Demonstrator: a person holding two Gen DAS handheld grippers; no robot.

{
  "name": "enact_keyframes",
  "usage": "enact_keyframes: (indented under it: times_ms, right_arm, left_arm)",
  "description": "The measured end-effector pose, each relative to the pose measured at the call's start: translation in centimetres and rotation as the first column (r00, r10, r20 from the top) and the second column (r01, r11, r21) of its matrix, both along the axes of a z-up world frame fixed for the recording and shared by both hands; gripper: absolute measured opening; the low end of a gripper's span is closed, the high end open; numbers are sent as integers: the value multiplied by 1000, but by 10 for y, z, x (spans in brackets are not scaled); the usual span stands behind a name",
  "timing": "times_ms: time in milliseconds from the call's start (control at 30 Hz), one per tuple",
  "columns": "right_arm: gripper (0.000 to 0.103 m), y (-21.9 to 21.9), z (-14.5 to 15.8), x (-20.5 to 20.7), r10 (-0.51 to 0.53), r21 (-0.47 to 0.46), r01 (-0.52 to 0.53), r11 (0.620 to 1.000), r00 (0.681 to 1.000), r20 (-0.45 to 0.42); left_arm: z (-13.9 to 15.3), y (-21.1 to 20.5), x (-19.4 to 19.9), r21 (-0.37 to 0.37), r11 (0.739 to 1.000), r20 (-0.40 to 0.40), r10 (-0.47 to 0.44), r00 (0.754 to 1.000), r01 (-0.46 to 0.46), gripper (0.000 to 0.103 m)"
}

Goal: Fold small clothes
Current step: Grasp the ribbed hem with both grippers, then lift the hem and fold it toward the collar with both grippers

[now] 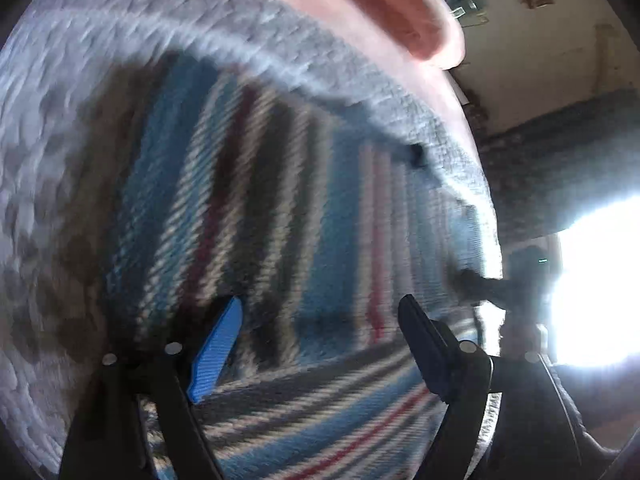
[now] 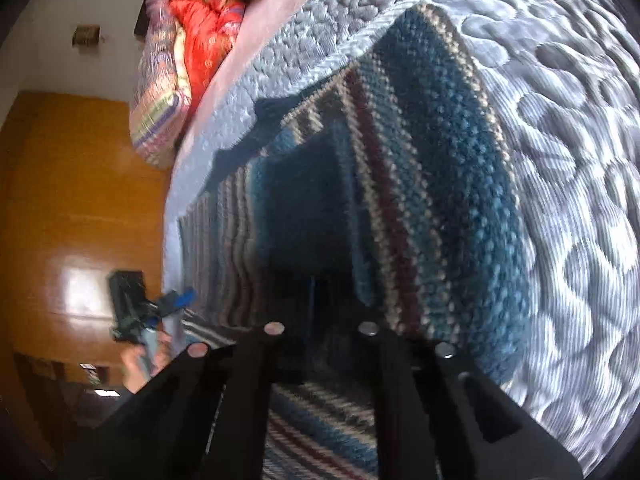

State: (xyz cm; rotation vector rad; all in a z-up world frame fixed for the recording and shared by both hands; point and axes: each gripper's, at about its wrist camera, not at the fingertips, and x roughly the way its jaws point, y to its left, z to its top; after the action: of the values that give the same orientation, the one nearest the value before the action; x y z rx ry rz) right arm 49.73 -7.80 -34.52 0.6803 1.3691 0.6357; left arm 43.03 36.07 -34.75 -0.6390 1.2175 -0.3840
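Grey quilted mattress [image 2: 568,168] beneath everything. Striped knit garment [image 1: 280,208] spread near its edge, one part lifted and folded over. Left gripper [image 1: 320,344] spread wide, nothing between its fingers. Right gripper [image 2: 324,332] buried in knit; cannot tell its state.

quilted grey mattress [image 2: 560,160], glossy orange wooden wall panel [image 2: 60,200], pale wall [image 1: 560,48], window glare [image 1: 600,280] (blown out)
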Motion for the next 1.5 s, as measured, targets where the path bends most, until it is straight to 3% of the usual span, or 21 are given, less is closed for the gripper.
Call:
enact_keyframes:
  times_ms: [67, 167, 233, 267, 333, 367, 400, 433, 500, 600, 733, 867, 1000, 1100, 1267, 1333, 1400, 1467, 1500]
  right_arm:
    - [30, -6, 17, -13, 0, 26, -1, 1000, 999, 33]
    - [35, -21, 29, -44, -1, 82, -3, 997, 999, 44]
    - [40, -27, 8, -62, -5, 40, 5, 999, 1000, -6]
    - [37, -28, -4, -66, -3, 6, 3, 1000, 999, -36]
    - [30, -29, -15, -75, -7, -21, 6, 1000, 999, -51]
    - [34, -32, -8, -79, -20, -15, 19, 1000, 998, -57]
    - [48, -35, 1, -85, -21, 2, 22, 1000, 998, -57]
    - [53, -36, 15, -94, -10, 10, 10, 1000, 999, -37]
    - [57, -46, 41, -128, 30, 11, -30, 1000, 999, -13]
    - [64, -66, 53, -186, 77, -10, -77, 997, 995, -60]
    - [68, -103, 48, -269, 62, -60, -74, 995, 982, -179]
    - [66, -124, 36, -324, 27, -120, -65, 991, 954, -298]
    - [66, -123, 35, -347, 1, -149, -56, 987, 939, -345]
    - [67, -112, 28, -341, -20, -172, -46, 984, 932, -362]
    - [68, -89, 7, -328, -54, -155, -12, 988, 908, -415]
    - [68, -82, 5, -333, -53, -154, -13, 988, 910, -412]
    - [68, -77, 5, -338, -61, -143, 2, 990, 911, -408]
    - [67, -76, 8, -341, -71, -127, 22, 992, 915, -398]
    - [61, -76, 8, -343, -71, -115, 27, 993, 915, -398]
  left_arm:
    - [9, 6, -6, -47, 998, -4, 37, 999, -37, 79]
    - [22, 11, -26, -102, 994, 38, 29, 999, -25, 81]
    - [8, 0, -33, -52, 999, -25, 14, 1000, -16, 82]
    - [0, -4, -35, -25, 1000, -57, 2, 998, -4, 82]
    - [3, -9, -44, 11, 1000, -45, 14, 999, -14, 82]
    - [10, -7, -51, -4, 999, -62, 35, 997, -35, 82]
    - [16, -5, -59, -34, 998, -67, 46, 997, -48, 82]
    - [28, -4, -76, -84, 995, -59, 52, 997, -57, 82]
    - [40, -4, -106, -92, 995, -72, 43, 996, -49, 83]
    - [48, -9, -174, -81, 997, -124, -8, 992, -3, 84]
    - [34, -8, -263, -75, 997, -243, -3, 970, -16, 84]
    - [11, -14, -307, -74, 997, -340, 7, 940, -34, 84]
    - [-8, -23, -327, -67, 997, -391, 6, 920, -36, 84]
    - [-17, -27, -327, -75, 995, -402, 32, 915, -68, 85]
    - [-25, -34, -331, -181, 976, -423, 32, 906, -119, 84]
    - [-25, -44, -334, -180, 978, -407, 23, 913, -105, 83]
    - [-23, -34, -338, -179, 975, -397, 51, 916, -132, 76]
    - [-27, -28, -342, -195, 966, -403, 78, 912, -168, 57]
    - [-30, -27, -345, -207, 962, -412, 78, 908, -177, 39]
